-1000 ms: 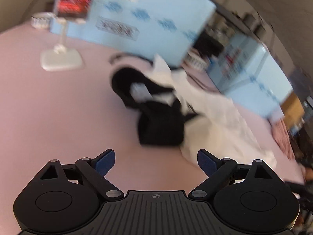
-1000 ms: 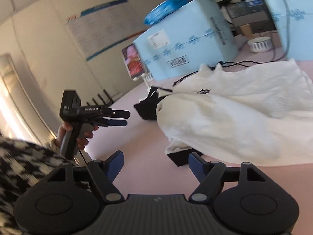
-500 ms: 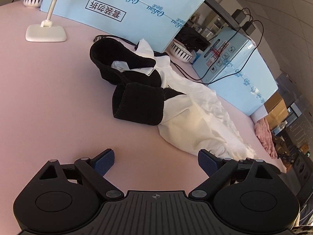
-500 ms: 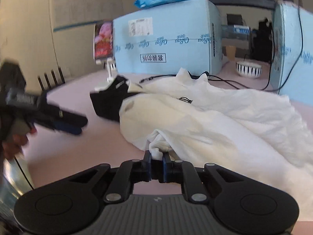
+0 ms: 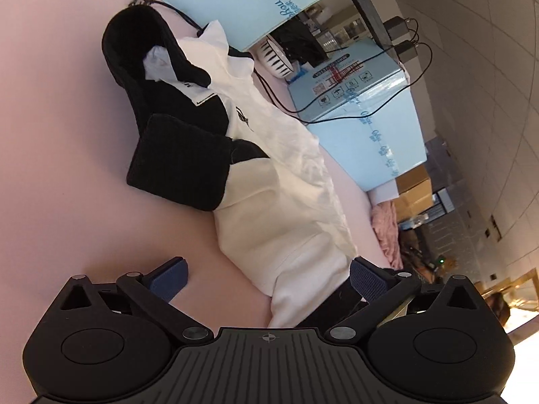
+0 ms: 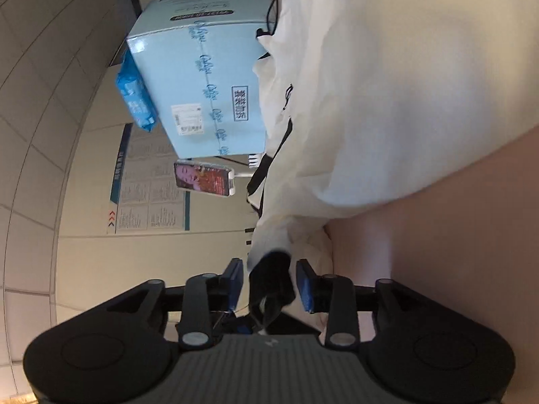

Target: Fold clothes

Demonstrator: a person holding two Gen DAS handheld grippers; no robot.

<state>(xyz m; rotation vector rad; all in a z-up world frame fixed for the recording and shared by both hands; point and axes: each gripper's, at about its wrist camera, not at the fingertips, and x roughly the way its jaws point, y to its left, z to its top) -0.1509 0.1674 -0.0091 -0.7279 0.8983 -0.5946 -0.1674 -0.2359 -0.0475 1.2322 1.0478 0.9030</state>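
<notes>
Right gripper [image 6: 269,281] had jaws opening w/ a dark cuff of the white garment [image 5: 286,202] between the pads, not pressed. Left gripper [image 5: 267,277] gaped wide around its hem on pink table [image 5: 60,168]. Risk: cuff slips free, garment slumps.

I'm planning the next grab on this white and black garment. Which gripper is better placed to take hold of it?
Right. The right gripper already has the garment's dark edge between its opening jaws. The left gripper, jaws opening wide, only frames the cloth's near end.
</notes>
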